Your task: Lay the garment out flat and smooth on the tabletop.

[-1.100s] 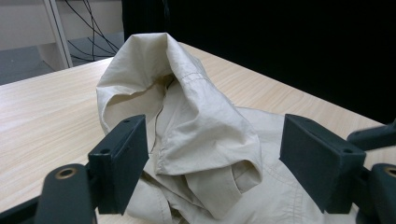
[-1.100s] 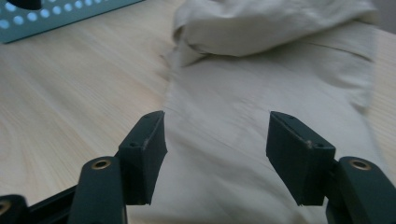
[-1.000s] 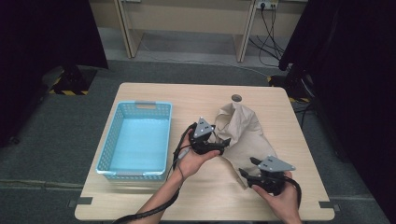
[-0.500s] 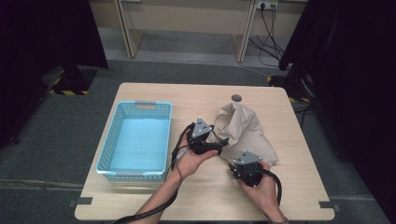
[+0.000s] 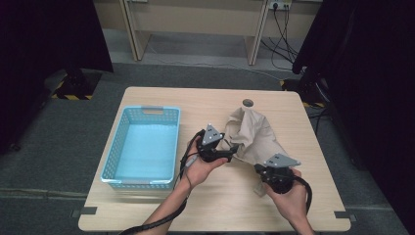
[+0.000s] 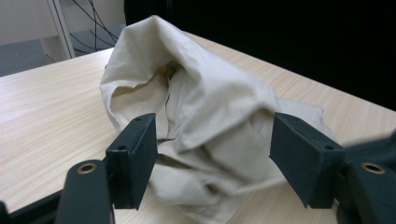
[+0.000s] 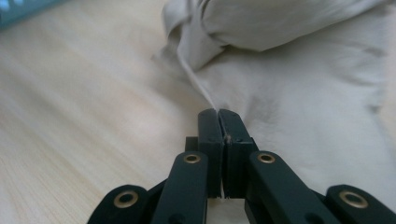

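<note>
A crumpled beige cloth (image 5: pixel 257 134) lies on the right half of the wooden table (image 5: pixel 230 205). My left gripper (image 5: pixel 234 149) sits at the cloth's left side. In the left gripper view, its open jaws (image 6: pixel 215 158) have just been closing, with a bulge of cloth (image 6: pixel 205 116) between them but clear of the pads. My right gripper (image 5: pixel 259 170) is at the cloth's near edge. In the right gripper view it (image 7: pixel 218 116) is shut on a thin fold of the cloth (image 7: pixel 303 93), which runs taut from the fingertips.
A light blue plastic basket (image 5: pixel 152 109) stands on the left half of the table, with nothing in it. A round cable hole (image 5: pixel 248 103) lies just behind the cloth. Bare wood stretches along the front edge between the two forearms.
My right gripper went left to the cloth's near edge, then came back right and a little up, with its jaws closed on the cloth. The left hand stayed put.
</note>
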### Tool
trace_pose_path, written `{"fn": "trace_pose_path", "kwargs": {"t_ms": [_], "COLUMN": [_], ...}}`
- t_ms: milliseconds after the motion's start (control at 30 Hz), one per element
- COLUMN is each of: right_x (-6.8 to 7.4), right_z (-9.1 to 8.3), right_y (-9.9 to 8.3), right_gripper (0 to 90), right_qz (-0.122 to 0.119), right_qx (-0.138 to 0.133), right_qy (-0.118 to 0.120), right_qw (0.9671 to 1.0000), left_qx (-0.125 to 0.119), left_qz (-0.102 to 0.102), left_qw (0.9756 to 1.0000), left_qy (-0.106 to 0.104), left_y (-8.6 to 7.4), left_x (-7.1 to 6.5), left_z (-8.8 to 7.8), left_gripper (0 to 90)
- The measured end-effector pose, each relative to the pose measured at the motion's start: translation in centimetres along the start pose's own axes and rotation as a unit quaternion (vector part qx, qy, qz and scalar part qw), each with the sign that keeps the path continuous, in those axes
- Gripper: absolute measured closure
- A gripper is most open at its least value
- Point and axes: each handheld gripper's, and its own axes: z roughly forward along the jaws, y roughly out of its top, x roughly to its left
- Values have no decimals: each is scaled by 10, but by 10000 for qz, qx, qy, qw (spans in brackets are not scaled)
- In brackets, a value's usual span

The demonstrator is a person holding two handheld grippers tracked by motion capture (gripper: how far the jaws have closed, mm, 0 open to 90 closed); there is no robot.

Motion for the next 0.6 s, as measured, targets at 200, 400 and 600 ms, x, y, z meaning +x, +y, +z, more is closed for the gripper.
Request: {"fn": "trace_pose_path", "kwargs": {"t_ms": [200, 400, 600], "right_x": [-20, -53, -60], "right_z": [-26, -45, -47], "right_y": [6, 5, 1], "right_gripper": [885, 884, 884], "right_qz": [325, 742, 829], "right_qx": [-397, -674, -625], "right_qy": [-151, -414, -497], "right_qw": [9986, 9941, 9934], "left_qx": [228, 775, 1315], "left_qz": [-12, -63, -11], "left_qw": [9997, 9970, 9911], "left_qy": [-22, -67, -223], "left_y": [-5, -12, -21], "left_x": [-1, -1, -7], "left_z": [7, 15, 25], "left_gripper": [282, 249, 241]}}
